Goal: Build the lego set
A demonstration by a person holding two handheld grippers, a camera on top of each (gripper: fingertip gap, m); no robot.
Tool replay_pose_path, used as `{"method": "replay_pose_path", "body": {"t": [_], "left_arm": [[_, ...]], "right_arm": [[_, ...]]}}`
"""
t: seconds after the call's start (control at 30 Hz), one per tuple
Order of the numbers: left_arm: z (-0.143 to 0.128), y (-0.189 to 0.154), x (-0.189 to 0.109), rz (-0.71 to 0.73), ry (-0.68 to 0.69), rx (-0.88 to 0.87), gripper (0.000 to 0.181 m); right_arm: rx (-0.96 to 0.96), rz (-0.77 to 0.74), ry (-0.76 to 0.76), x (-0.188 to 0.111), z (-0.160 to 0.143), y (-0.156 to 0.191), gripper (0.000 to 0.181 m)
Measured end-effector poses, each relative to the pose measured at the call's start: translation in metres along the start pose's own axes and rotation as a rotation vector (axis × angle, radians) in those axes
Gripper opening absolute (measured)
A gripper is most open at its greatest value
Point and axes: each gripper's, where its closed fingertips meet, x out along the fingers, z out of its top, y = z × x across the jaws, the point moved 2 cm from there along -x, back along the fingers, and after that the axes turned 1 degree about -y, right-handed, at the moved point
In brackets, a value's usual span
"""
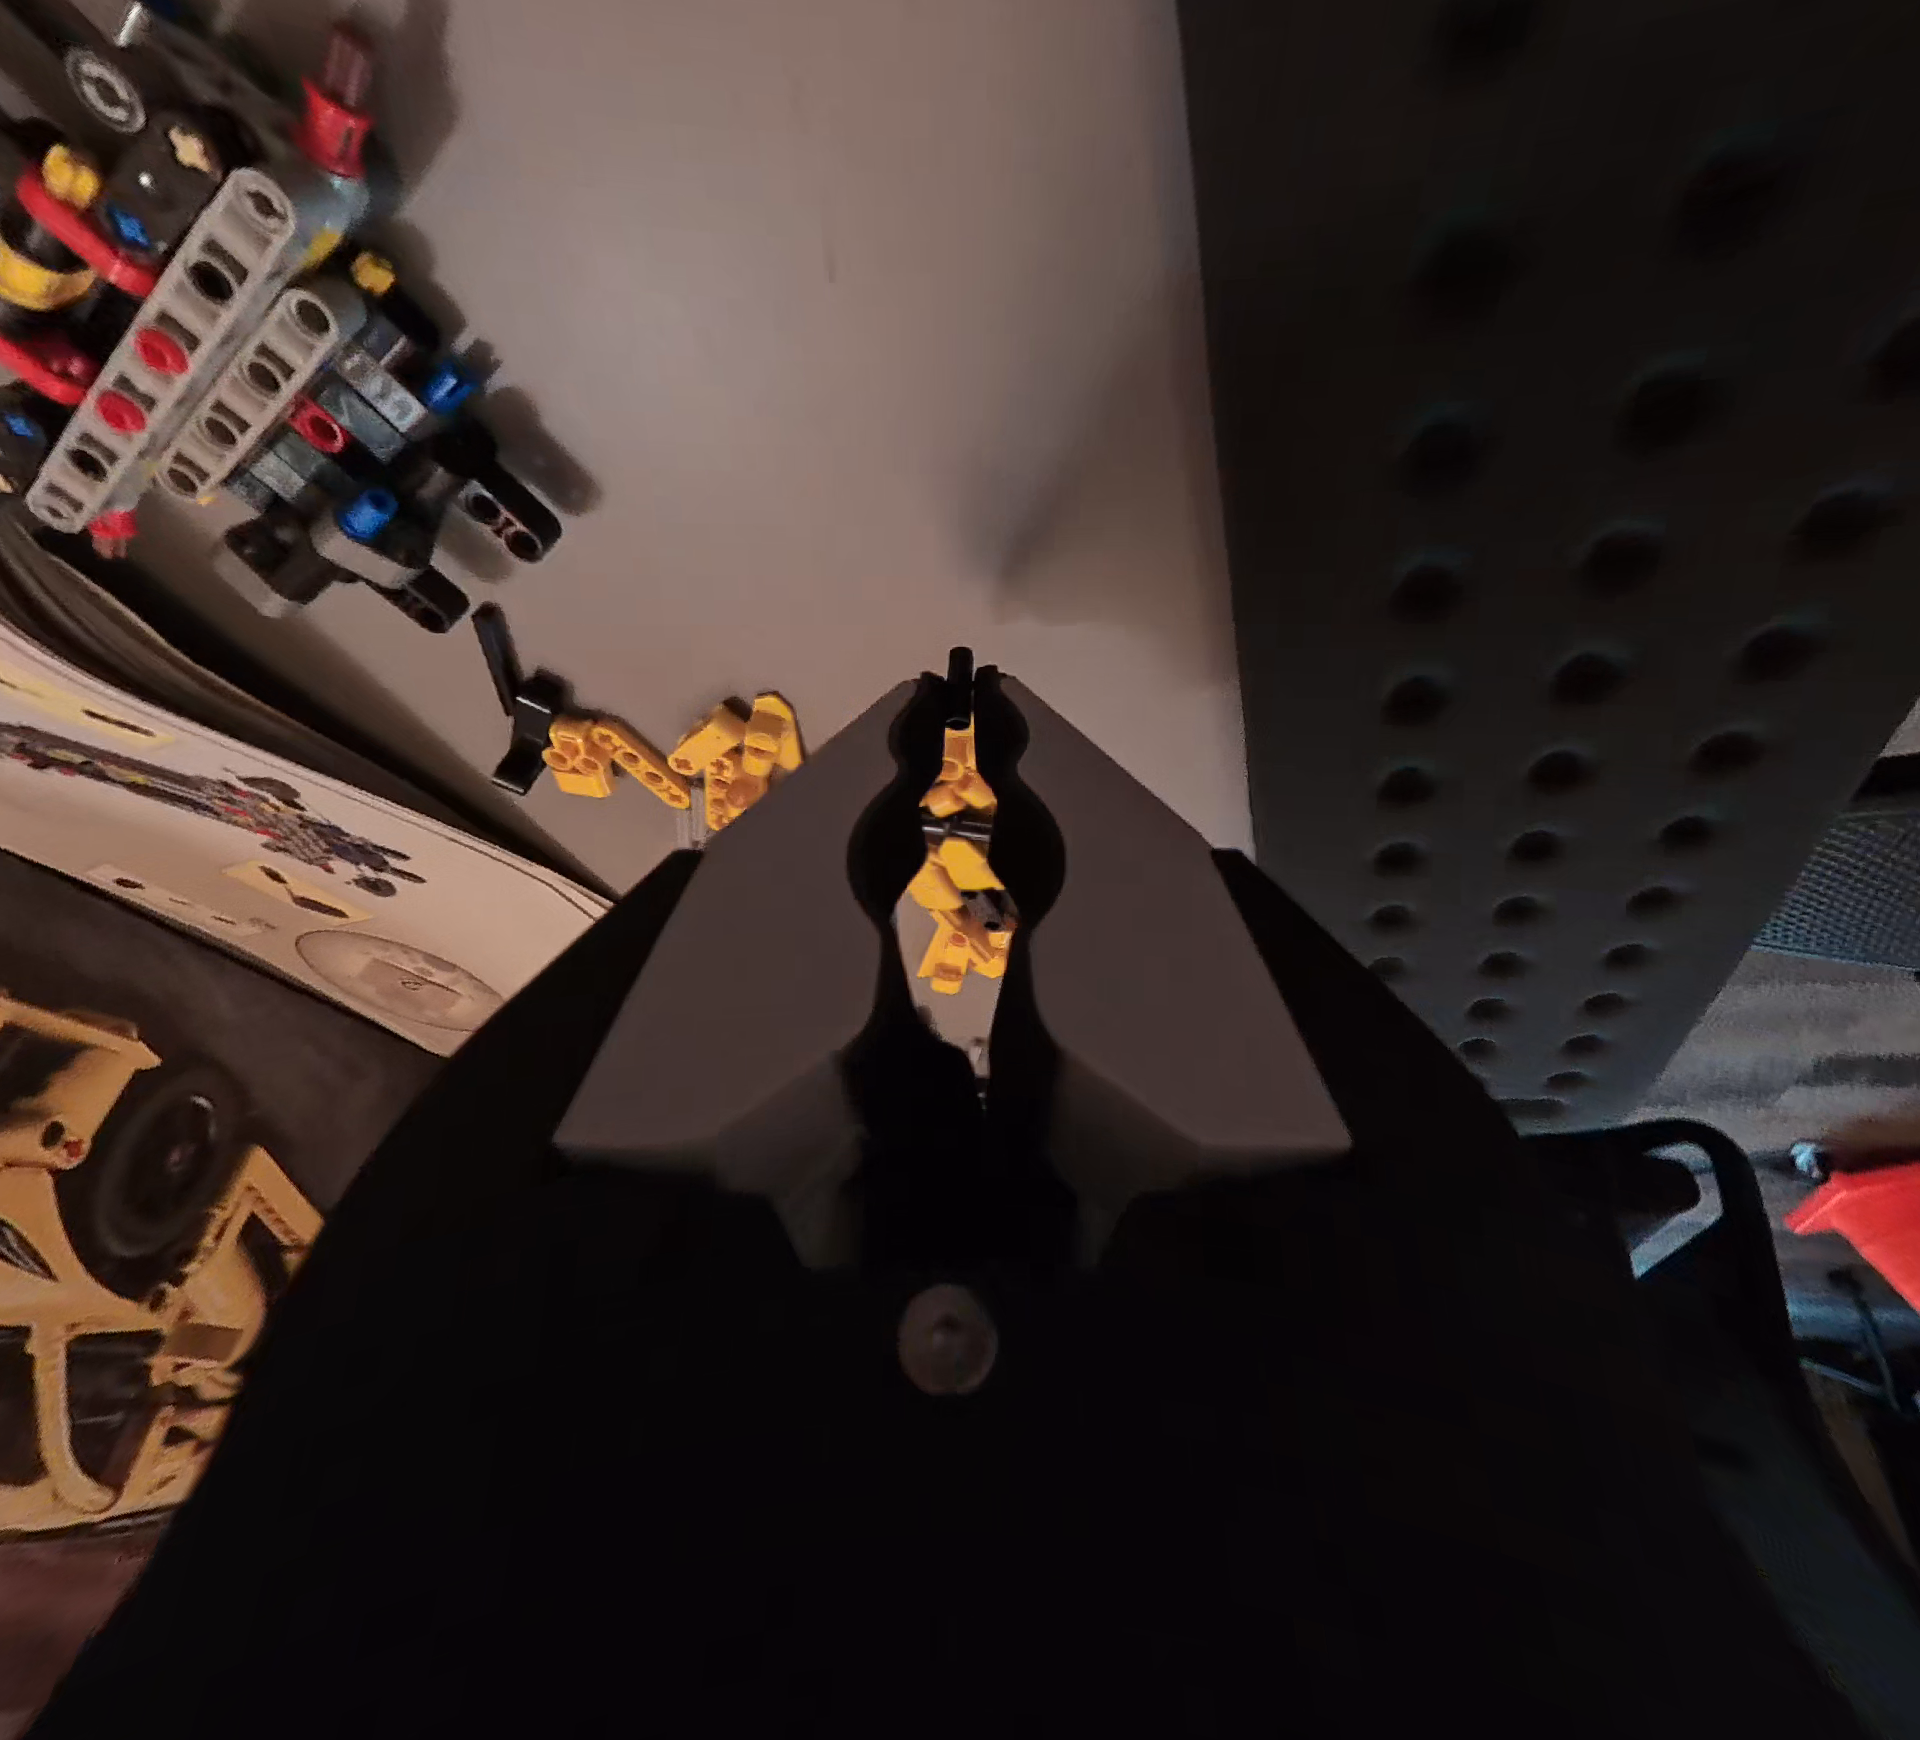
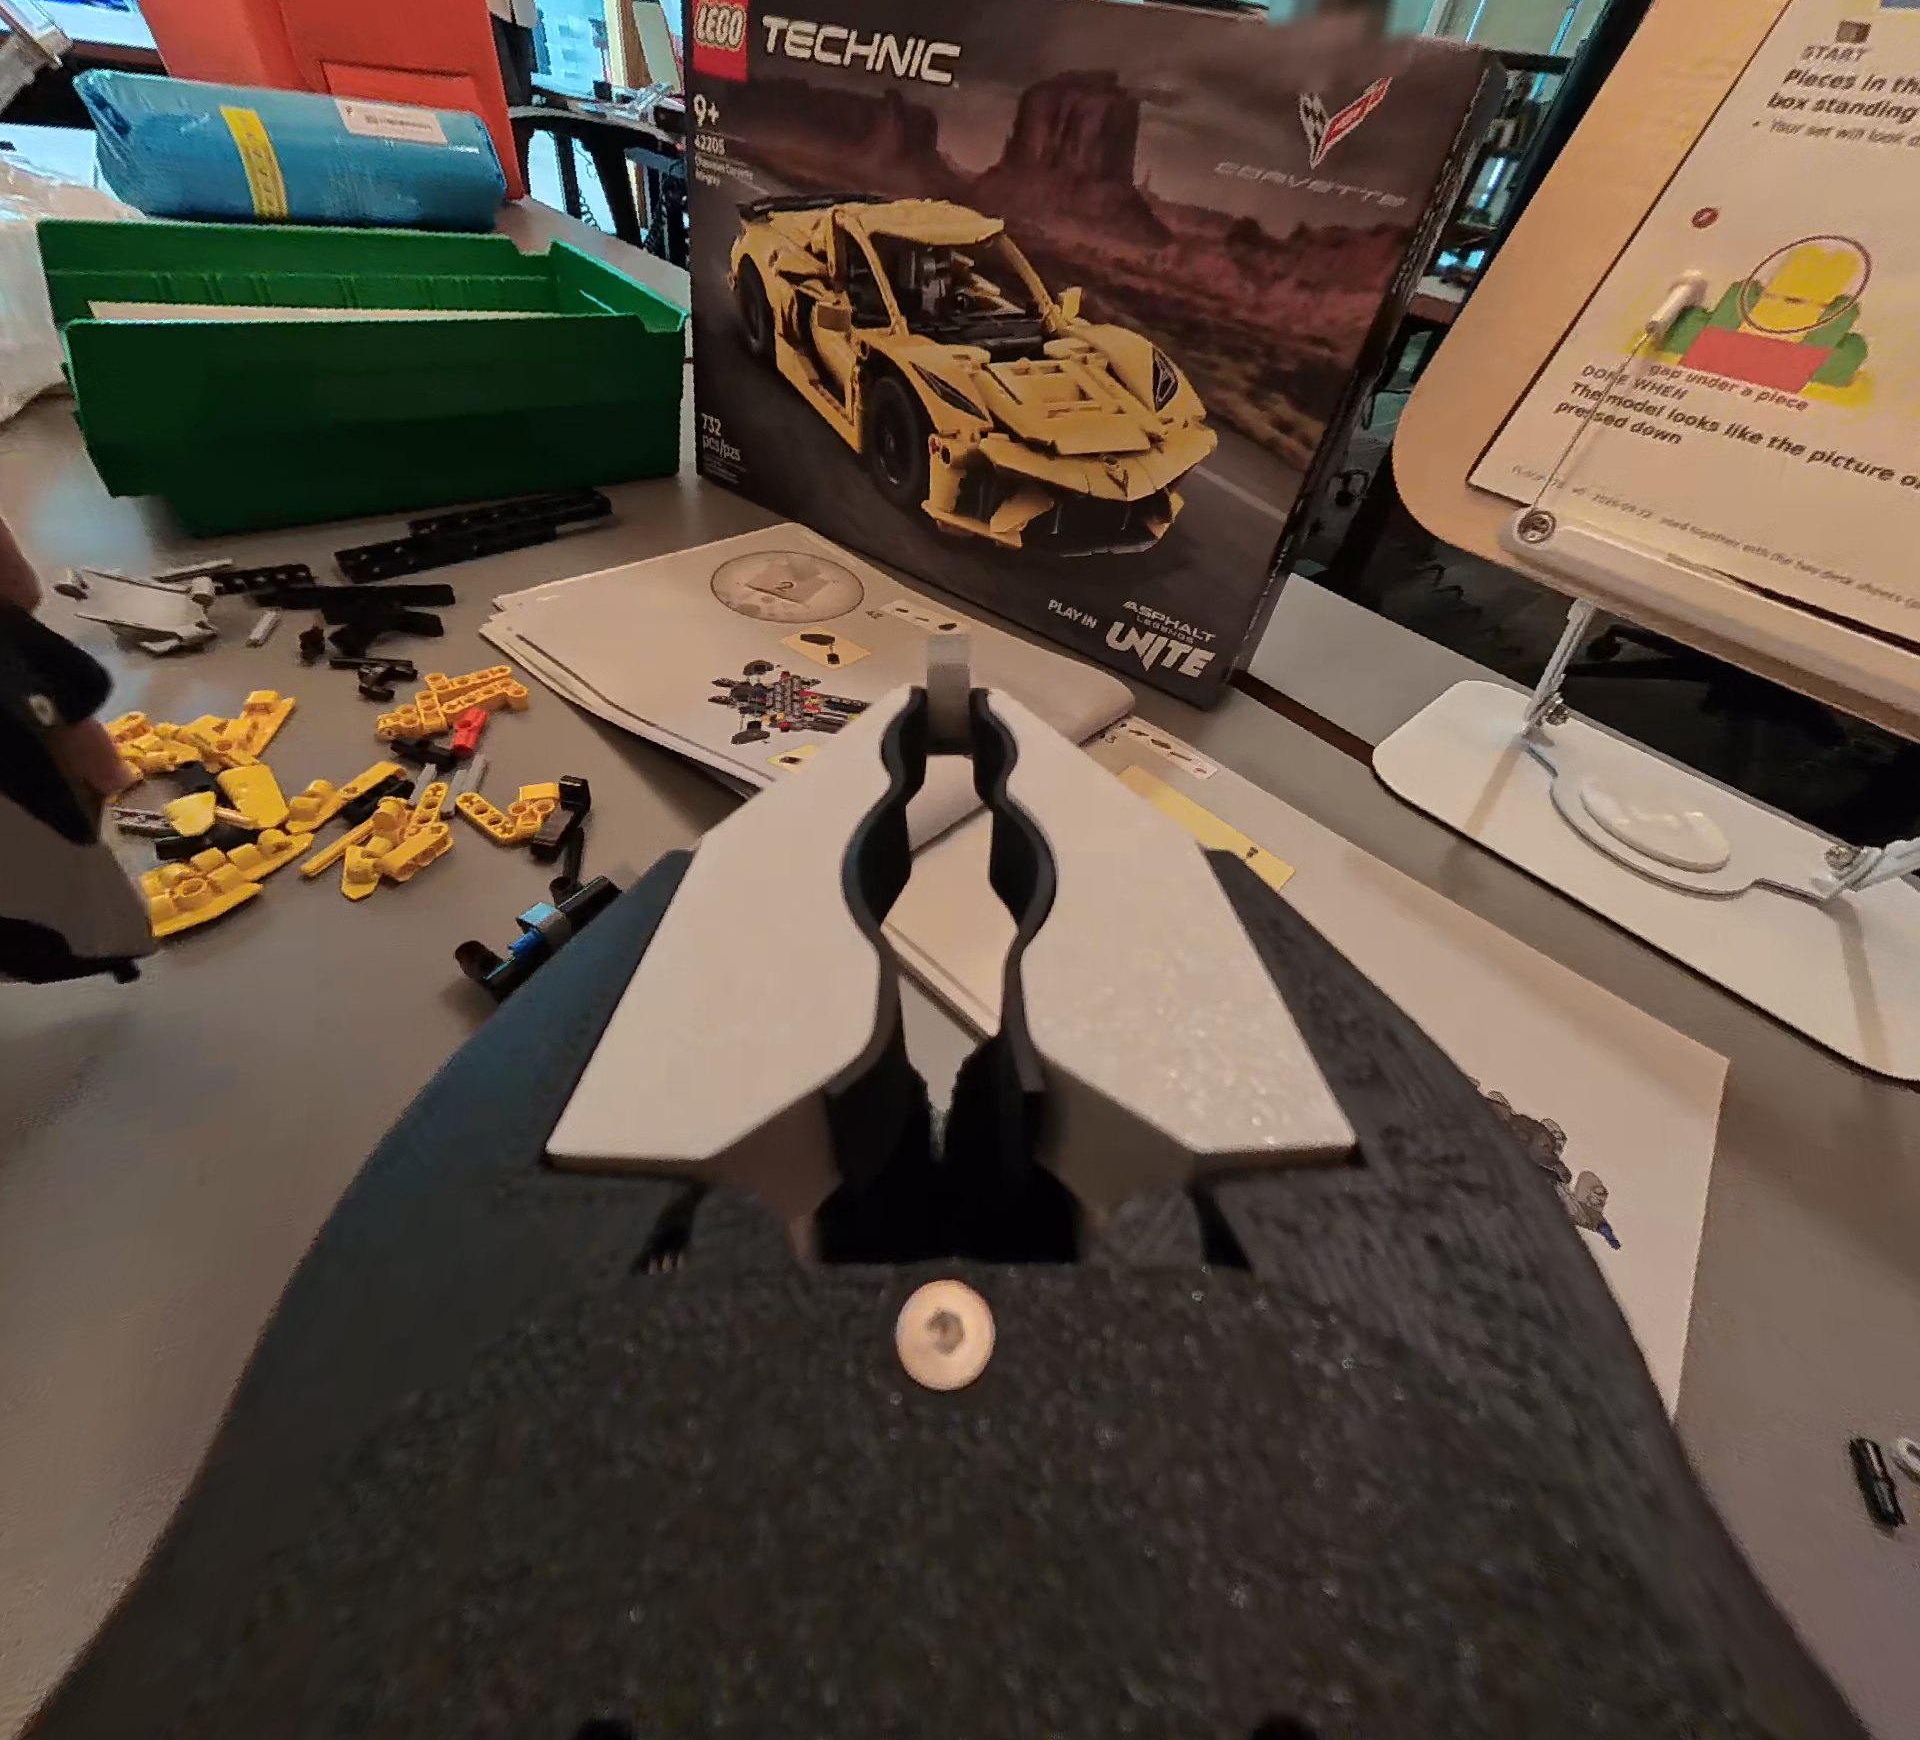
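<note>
Left claw [image 1: 958, 688] is pressed together on a small black pin [image 1: 958, 674], whose tip pokes out past the fingertips. It hangs above the tabletop [image 1: 831, 236] over a scatter of yellow pieces [image 1: 727, 750]. Pin judged light, stiff and slick; a tip pinch like this one could let it twist, so a grip across its middle looks safer.

Right claw [image 2: 948, 714] pinches a small grey piece [image 2: 948, 688] at its very tips, held over the instruction booklet [image 2: 665, 641]. Piece also judged light and rigid; its full shape is hidden between the fingers.

Half-built model [image 1: 218, 340], grey beams with red and blue pins, lies at upper left of the left wrist view, well apart from the left claw. Judged sturdy along the beams, weaker at the protruding pins; best held by the beams.

Loose yellow and black parts [image 2: 343, 817] lie left of the booklet. Set box [image 2: 1039, 319] stands behind, green trays [image 2: 364, 381] to its left.

Hard to read: left wrist view is dark and blurred; a large dark dimpled shape [image 1: 1558, 443] fills its right side, unidentified. Model is cut off at the frame edge.
</note>
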Motion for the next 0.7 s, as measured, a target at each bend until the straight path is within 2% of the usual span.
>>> {"method": "replay_pose_path", "body": {"t": [0.13, 0.43, 0.7], "left_arm": [[0.002, 0.001, 0.004, -0.033, 0.041, 0.038, 0.003], [0.015, -0.003, 0.006, -0.052, -0.005, 0.051, 0.003], [0.016, -0.003, 0.008, -0.06, -0.023, 0.037, 0.003]], "right_arm": [[0.007, 0.01, -0.003, 0.0, 0.001, 0.002, 0.007], [0.026, 0.026, -0.009, 0.0, 0.002, 0.004, 0.007], [0.03, 0.029, -0.005, 0.0, 0.001, 0.004, 0.007]]}}
